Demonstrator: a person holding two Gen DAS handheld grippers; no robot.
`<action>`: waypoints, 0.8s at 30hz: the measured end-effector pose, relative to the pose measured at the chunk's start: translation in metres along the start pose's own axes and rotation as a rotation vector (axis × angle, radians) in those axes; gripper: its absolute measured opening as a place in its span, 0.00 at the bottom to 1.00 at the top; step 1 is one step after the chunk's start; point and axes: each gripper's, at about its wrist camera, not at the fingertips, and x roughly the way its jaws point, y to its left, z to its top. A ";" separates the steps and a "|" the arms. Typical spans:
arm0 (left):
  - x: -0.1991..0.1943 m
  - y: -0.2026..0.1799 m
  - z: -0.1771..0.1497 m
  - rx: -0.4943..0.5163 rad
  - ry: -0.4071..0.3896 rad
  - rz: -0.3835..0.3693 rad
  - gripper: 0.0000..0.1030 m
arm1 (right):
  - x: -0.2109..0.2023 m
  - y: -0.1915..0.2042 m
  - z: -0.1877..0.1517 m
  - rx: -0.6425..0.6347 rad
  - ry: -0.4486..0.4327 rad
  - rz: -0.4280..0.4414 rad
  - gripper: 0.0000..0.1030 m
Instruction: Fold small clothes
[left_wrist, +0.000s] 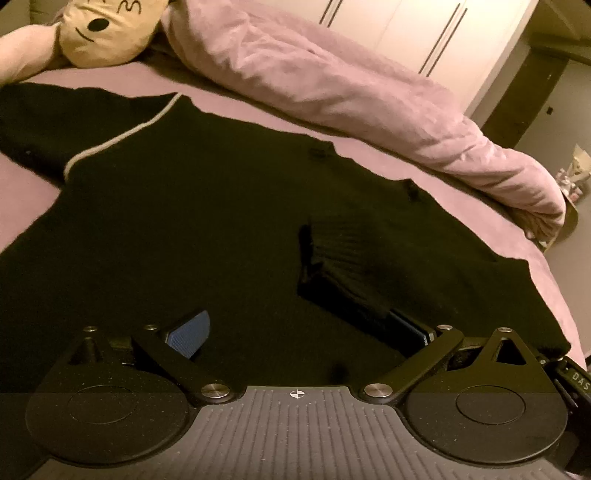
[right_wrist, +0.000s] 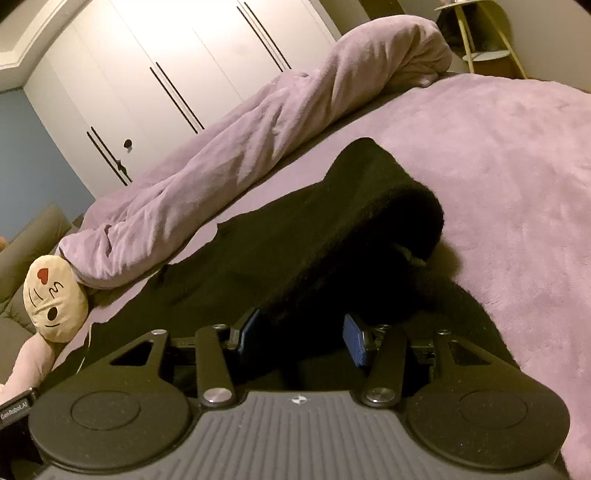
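A black knitted sweater (left_wrist: 192, 229) with a thin white stripe lies spread on the pink bed sheet (left_wrist: 29, 192). My left gripper (left_wrist: 299, 332) hovers low over its near edge, open wide, with one blue pad (left_wrist: 188, 334) showing. A ribbed fold of the sweater (left_wrist: 343, 266) reaches down to the right finger. In the right wrist view a raised sleeve or fold of the sweater (right_wrist: 369, 206) runs down between the fingers of my right gripper (right_wrist: 303, 334). That gripper stands open. The right pad (right_wrist: 354, 338) shows bare, and cloth lies against the left one.
A rolled pink duvet (left_wrist: 351, 92) lies along the far side of the bed. A beige plush toy (left_wrist: 107, 33) rests at the head end, also seen as the plush toy (right_wrist: 55, 295). White wardrobe doors (right_wrist: 147, 74) stand behind, and a small side table (right_wrist: 484, 40) is past the bed corner.
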 end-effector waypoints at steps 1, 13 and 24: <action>0.002 -0.002 0.001 0.004 0.001 0.001 1.00 | 0.001 -0.001 0.000 0.000 -0.001 -0.005 0.48; 0.051 -0.017 0.020 -0.014 0.070 -0.038 0.76 | 0.005 0.001 -0.005 -0.093 -0.018 -0.065 0.45; 0.070 -0.032 0.034 0.022 0.062 -0.066 0.16 | 0.008 0.003 -0.006 -0.173 -0.011 -0.087 0.46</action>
